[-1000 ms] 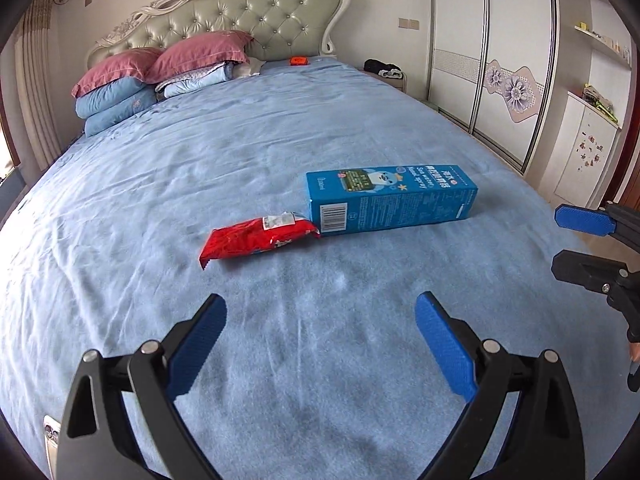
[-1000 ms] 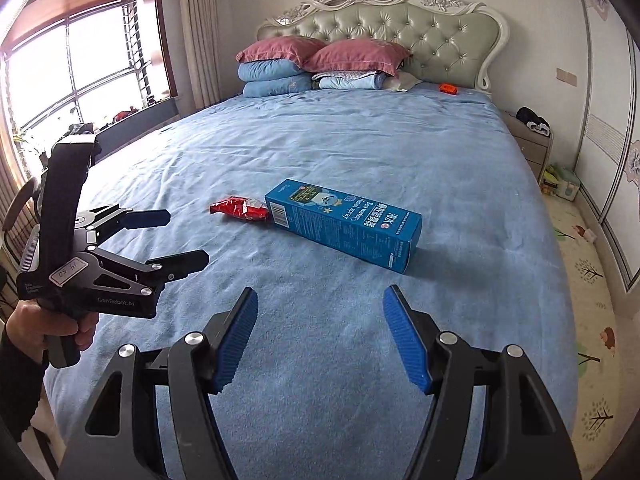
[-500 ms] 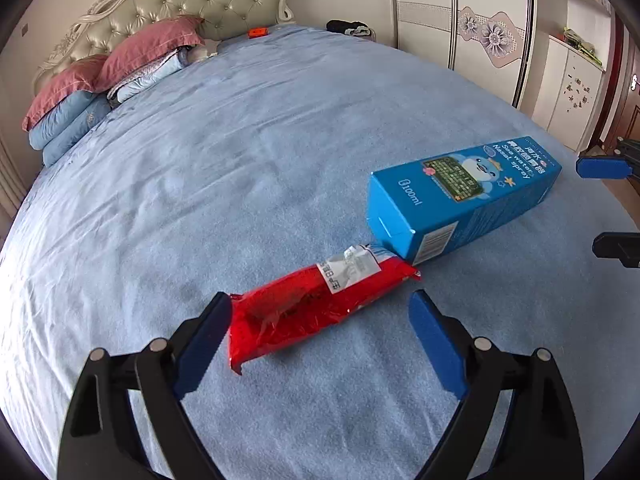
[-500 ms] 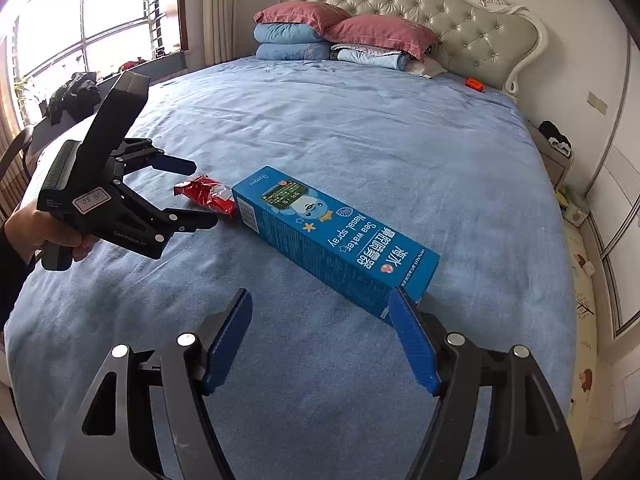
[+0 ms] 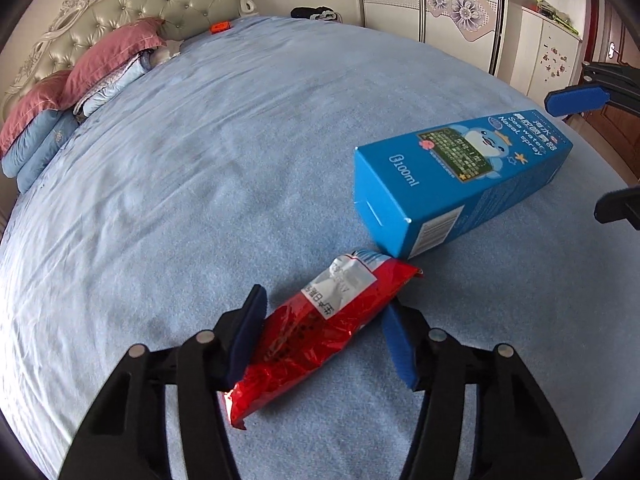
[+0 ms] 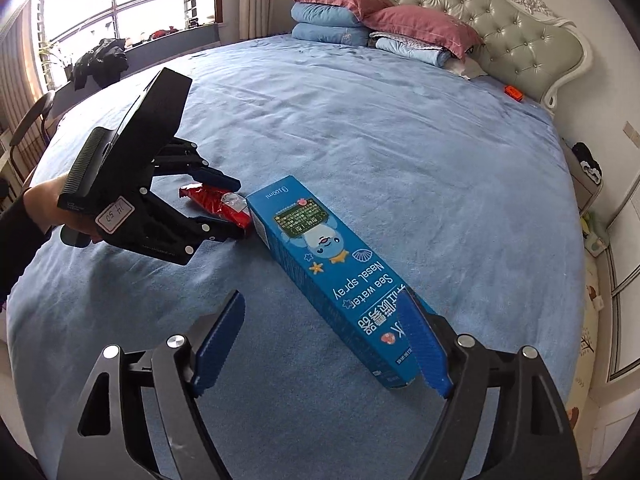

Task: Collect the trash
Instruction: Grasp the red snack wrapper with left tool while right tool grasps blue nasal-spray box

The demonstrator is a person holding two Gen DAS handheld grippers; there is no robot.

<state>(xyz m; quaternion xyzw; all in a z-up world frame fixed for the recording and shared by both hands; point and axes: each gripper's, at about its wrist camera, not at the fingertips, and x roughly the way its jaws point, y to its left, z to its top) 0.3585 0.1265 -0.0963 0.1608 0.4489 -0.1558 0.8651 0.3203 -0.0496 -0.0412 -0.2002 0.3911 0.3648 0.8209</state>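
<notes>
A red foil snack wrapper [image 5: 316, 328] lies on the blue bed, its far end touching a long blue nasal spray box [image 5: 460, 184]. My left gripper [image 5: 322, 334] is open with its jaws on either side of the wrapper; the left pad touches it, the right pad is just beside it. In the right wrist view the wrapper [image 6: 222, 206] sits between the left gripper's fingers [image 6: 218, 178]. My right gripper [image 6: 320, 344] is open around the near end of the box [image 6: 332, 276], the right pad close to its side.
Stacked pink and blue pillows [image 6: 380, 28] lie by the padded headboard [image 6: 520, 36]. A small orange object [image 6: 513, 92] lies near the bed's head. A wardrobe [image 5: 460, 20] stands beyond the bed. A window ledge [image 6: 120, 52] and a chair [image 6: 28, 120] are on the other side.
Both grippers moved forward and down to the bed. The left jaws narrowed around the wrapper. The right gripper came up around the near end of the box.
</notes>
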